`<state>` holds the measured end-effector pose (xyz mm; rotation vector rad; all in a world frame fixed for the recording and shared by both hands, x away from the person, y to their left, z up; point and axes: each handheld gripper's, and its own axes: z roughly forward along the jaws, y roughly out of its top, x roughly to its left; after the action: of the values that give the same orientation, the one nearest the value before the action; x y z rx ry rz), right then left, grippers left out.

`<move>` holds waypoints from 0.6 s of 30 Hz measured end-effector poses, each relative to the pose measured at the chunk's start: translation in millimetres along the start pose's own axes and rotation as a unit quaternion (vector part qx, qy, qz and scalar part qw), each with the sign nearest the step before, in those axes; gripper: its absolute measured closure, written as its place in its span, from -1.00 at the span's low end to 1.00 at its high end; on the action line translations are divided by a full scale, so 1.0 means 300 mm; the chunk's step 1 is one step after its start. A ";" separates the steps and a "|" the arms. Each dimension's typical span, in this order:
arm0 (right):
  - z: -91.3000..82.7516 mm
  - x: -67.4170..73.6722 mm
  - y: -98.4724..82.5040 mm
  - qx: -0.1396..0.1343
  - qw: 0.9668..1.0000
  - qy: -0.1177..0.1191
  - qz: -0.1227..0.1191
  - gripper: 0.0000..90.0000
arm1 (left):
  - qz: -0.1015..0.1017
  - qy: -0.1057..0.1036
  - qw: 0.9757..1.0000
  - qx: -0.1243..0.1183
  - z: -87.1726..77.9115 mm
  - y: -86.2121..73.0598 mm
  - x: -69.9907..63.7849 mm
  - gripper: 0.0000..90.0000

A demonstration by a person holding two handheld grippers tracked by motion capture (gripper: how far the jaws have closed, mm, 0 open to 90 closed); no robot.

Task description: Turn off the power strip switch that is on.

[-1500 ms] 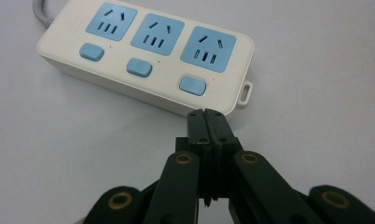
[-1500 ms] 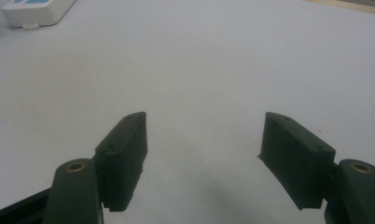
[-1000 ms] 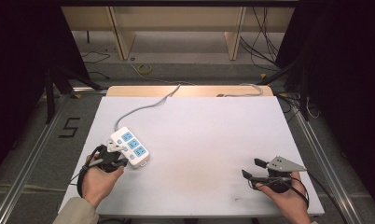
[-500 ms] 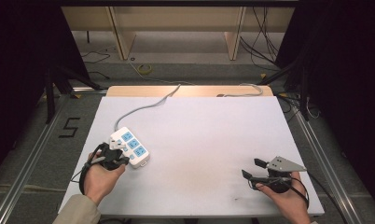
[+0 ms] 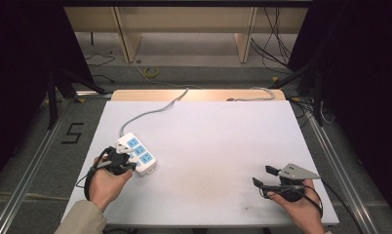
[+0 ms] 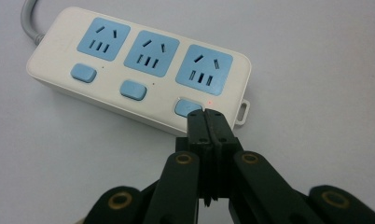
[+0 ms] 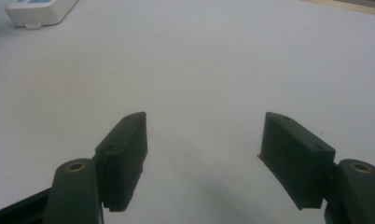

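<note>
Now our left gripper (image 6: 205, 114), jaws together, presses the switch (image 6: 186, 106); slipping off could shove the strip (image 6: 139, 65). Right jaws apart.

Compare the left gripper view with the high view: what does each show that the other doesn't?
Left gripper view alone: a small red light beside the nearest blue switch, and the left gripper with its fingers shut together, tips at that switch. High view alone: the right gripper, open, resting apart on the table, and both hands. Both: the white power strip with three blue sockets and its grey cable.
</note>
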<state>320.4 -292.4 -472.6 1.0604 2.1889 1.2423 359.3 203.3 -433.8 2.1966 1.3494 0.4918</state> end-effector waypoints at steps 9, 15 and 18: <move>0.000 0.000 0.000 0.000 1.000 0.000 0.000 -0.28 | 0.004 0.000 1.000 0.007 0.008 0.010 -0.003 0.99; 0.000 0.000 0.001 -0.001 1.000 0.000 0.001 -0.28 | 0.005 -0.002 1.000 0.010 0.012 0.015 -0.003 0.99; 0.000 0.001 0.001 -0.002 1.000 0.000 0.001 -0.28 | 0.004 -0.002 1.000 0.011 0.015 0.018 -0.002 0.99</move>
<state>320.3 -292.1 -472.2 1.0619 2.1855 1.2473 365.3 199.5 -434.3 2.2201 1.3500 0.4768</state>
